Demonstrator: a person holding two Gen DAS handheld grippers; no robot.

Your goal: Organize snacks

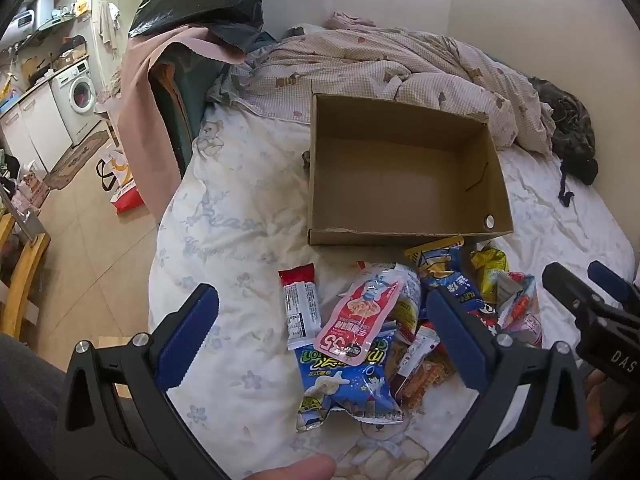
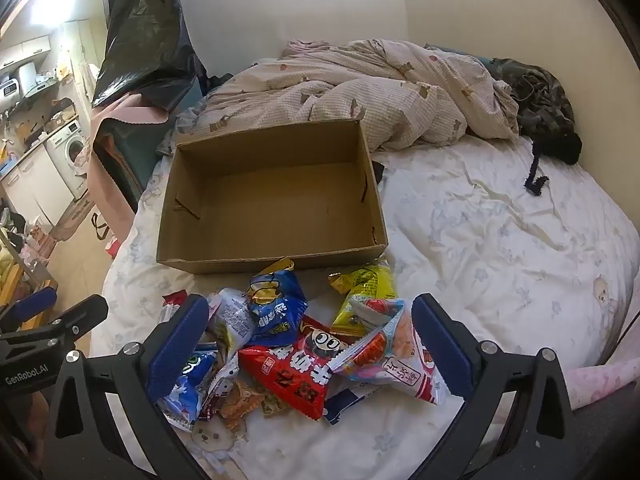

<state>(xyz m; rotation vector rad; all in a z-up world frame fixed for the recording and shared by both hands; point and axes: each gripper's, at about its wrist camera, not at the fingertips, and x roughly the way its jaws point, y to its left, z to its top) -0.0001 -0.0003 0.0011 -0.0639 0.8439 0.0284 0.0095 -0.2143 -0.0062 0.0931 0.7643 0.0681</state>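
currently the left gripper point(image 1: 322, 340) hangs at the bottom of the left wrist view, fingers spread wide and holding nothing, above a pink pouch point(image 1: 358, 318) and a blue packet point(image 1: 348, 384). a red-and-white bar point(image 1: 300, 306) lies just left of these, apart from the main heap. the right gripper point(image 2: 310, 344) sits at the bottom of the right wrist view, fingers likewise wide apart and holding nothing, above a red packet point(image 2: 296, 372), a blue bag point(image 2: 274, 308) and a yellow packet point(image 2: 362, 292). the snack pile point(image 2: 288, 344) lies low in the frame on the white bed sheet point(image 2: 480, 232). the cardboard box point(image 2: 272, 258) stands at frame centre, just beyond the pile, with no snacks inside. a crumpled quilt point(image 2: 380, 92) lies across the upper frame.
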